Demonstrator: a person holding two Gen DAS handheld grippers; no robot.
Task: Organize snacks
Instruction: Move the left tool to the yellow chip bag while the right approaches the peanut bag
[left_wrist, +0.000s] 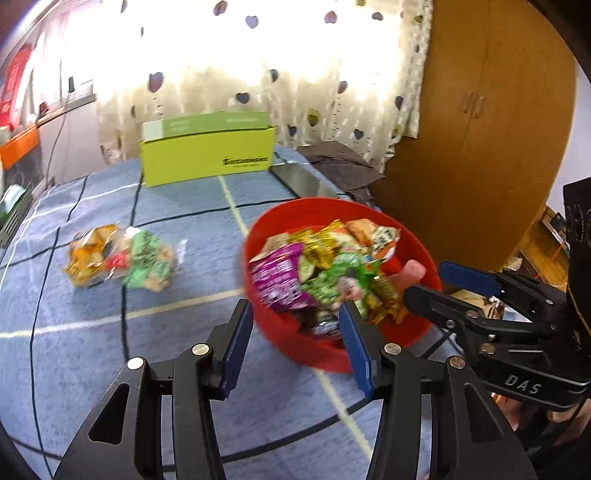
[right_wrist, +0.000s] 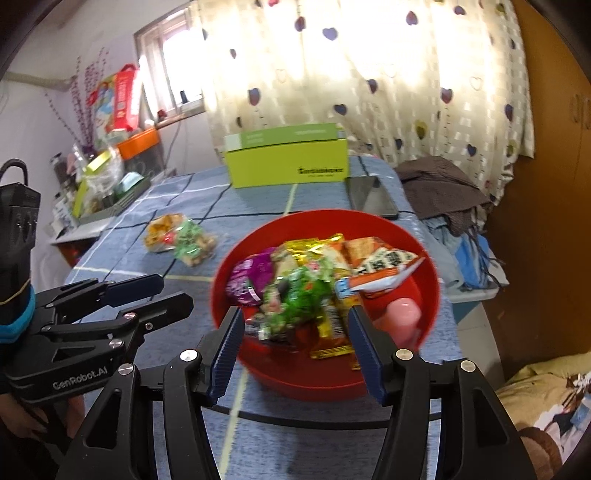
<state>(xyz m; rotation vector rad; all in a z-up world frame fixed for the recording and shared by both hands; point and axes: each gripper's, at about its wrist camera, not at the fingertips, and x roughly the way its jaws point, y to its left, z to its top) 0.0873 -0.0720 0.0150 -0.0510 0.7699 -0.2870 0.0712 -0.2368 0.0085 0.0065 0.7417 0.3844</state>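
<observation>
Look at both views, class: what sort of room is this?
Probably a bedroom at home: heart-print curtains over the window, a wooden wardrobe, and bedding at the lower right, beside the cloth-covered table.

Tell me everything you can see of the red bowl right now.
The red bowl is round, smooth, plastic-looking and upright on the blue checked cloth, near the table's right edge. Snack packets in purple, green, gold and orange are heaped in it, with a pink item by its right wall. Both open claws hover at its near rim; contact is unclear.
</observation>
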